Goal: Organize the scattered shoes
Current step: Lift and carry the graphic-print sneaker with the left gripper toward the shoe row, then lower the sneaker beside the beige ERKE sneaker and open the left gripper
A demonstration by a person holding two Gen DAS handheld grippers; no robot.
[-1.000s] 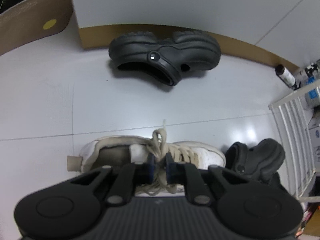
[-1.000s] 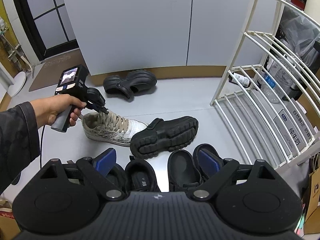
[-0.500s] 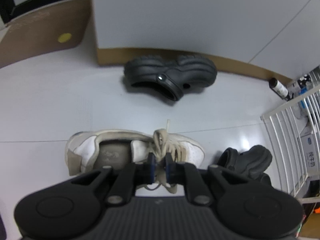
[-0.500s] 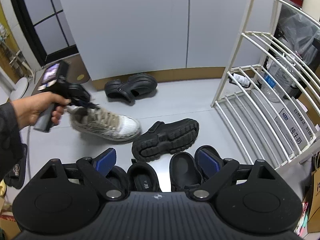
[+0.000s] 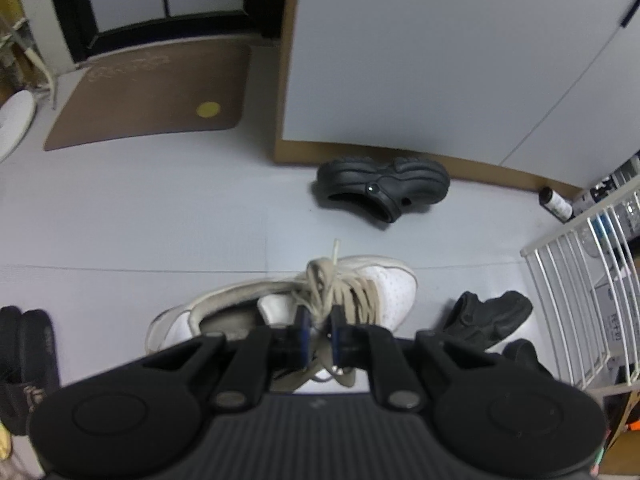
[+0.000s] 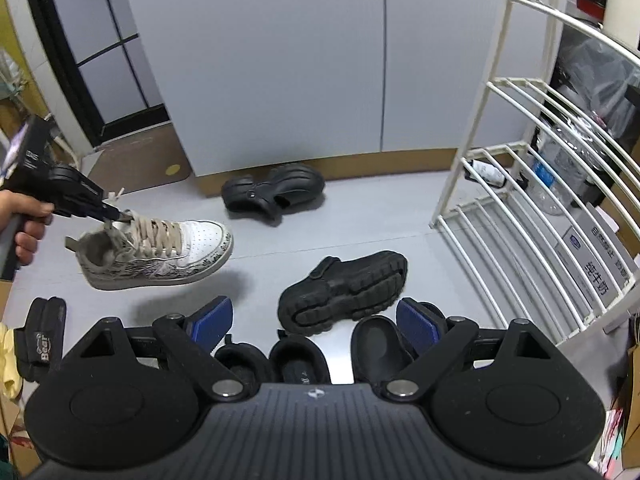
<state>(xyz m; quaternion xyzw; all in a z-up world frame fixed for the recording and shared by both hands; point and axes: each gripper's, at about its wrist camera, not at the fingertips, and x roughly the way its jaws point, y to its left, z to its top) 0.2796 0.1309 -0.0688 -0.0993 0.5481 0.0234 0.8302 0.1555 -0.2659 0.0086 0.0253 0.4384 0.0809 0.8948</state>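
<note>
Fingers: left (image 5: 319, 334) pinching sneaker (image 6: 160, 250) laces | right (image 6: 316, 322) wide, empty | sneaker airborne, lengthwise level, toe right

1. Left wrist view: sits on left gripper (image 5: 319, 334), looks steeply down along its fingers, very near white sneaker (image 5: 384, 288), grey floor (image 5: 140, 220) beyond.
2. Right wrist view: sits on right gripper (image 6: 316, 320), tilted down and forward over floor toward cabinet (image 6: 280, 60), farther off.
3. Shared by both: sneaker (image 6: 160, 248), black clog (image 5: 380, 188) (image 6: 276, 192) at cabinet base, white rack (image 5: 580, 280) (image 6: 540, 200), brown mat (image 5: 152, 92) (image 6: 136, 160).
</note>
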